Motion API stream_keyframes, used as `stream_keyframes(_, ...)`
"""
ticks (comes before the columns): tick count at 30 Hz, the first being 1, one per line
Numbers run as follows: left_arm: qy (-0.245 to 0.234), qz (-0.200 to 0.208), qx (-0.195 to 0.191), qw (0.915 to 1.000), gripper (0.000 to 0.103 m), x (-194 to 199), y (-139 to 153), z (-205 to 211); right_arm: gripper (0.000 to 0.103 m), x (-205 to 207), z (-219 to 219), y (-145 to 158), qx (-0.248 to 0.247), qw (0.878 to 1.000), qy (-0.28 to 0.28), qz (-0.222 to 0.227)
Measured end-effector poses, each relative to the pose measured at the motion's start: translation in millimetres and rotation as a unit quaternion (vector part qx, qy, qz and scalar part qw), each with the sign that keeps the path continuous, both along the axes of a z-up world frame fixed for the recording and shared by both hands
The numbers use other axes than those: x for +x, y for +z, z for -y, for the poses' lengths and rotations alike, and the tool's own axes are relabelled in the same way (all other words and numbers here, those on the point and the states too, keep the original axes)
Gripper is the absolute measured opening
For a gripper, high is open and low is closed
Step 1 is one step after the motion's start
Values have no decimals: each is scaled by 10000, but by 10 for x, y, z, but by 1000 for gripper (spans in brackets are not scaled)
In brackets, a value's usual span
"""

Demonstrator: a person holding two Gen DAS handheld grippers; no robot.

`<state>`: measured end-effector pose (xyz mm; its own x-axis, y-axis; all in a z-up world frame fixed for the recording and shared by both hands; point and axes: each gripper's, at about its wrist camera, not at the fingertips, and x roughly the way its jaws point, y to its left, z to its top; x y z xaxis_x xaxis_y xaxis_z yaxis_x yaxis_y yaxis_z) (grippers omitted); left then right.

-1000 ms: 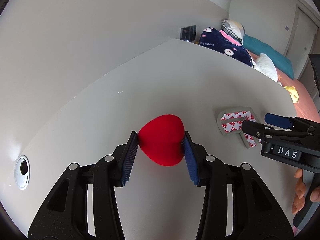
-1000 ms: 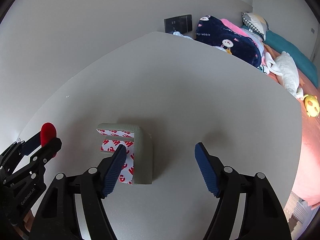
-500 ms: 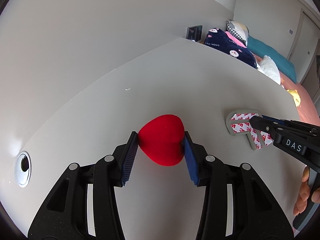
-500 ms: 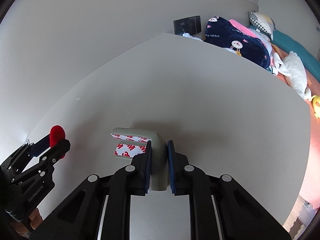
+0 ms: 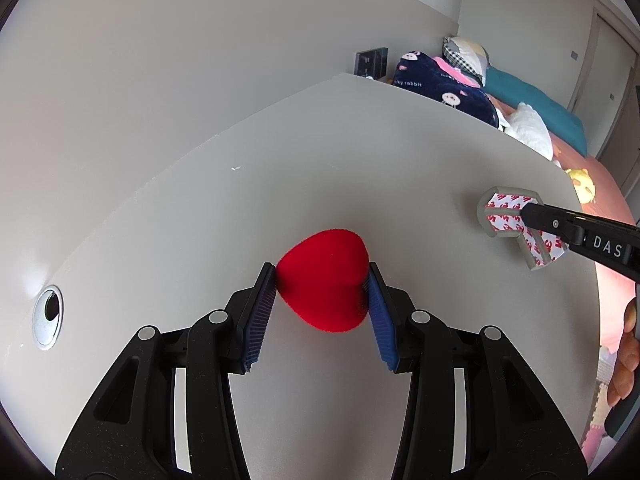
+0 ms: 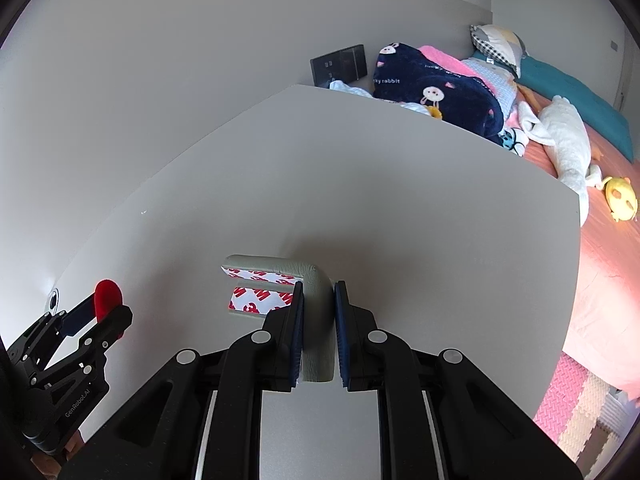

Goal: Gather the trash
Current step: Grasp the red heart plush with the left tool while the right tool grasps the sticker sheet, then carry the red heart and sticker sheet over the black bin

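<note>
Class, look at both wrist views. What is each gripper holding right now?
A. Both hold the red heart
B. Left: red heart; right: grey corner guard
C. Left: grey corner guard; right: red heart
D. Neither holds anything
B: the left gripper has its jaws pressed against the red heart, and the right gripper clamps the grey corner guard.

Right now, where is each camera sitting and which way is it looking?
Left wrist view: sits on the left gripper, looks forward along its fingers over the grey table toward the bed; its fingers hold a red heart, and the person's fingers show at the right edge.
Right wrist view: sits on the right gripper, faces the same way; its fingers pinch a grey corner guard.
Shared: table, bed, heart, guard, and each view catches the other gripper.
</note>
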<state>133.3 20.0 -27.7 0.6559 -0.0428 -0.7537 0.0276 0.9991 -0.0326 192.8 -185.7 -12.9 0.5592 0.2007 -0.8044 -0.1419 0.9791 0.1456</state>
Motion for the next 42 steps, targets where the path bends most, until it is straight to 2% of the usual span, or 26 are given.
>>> stream_keyframes(14, -326, 221, 67, 9992, 44, -276, 320, 550, 16, -393, 556, 304, 214, 9994, -219, 181)
stream_keyframes(23, -660, 302, 125, 9973, 44, -439, 437, 1017, 16, -651, 931, 360, 229, 9985, -432, 235)
stream_keyframes(42, -1233, 306, 76, 9919, 44, -574, 471, 1822, 16, -1088, 1701, 507, 214, 9947, -922, 413)
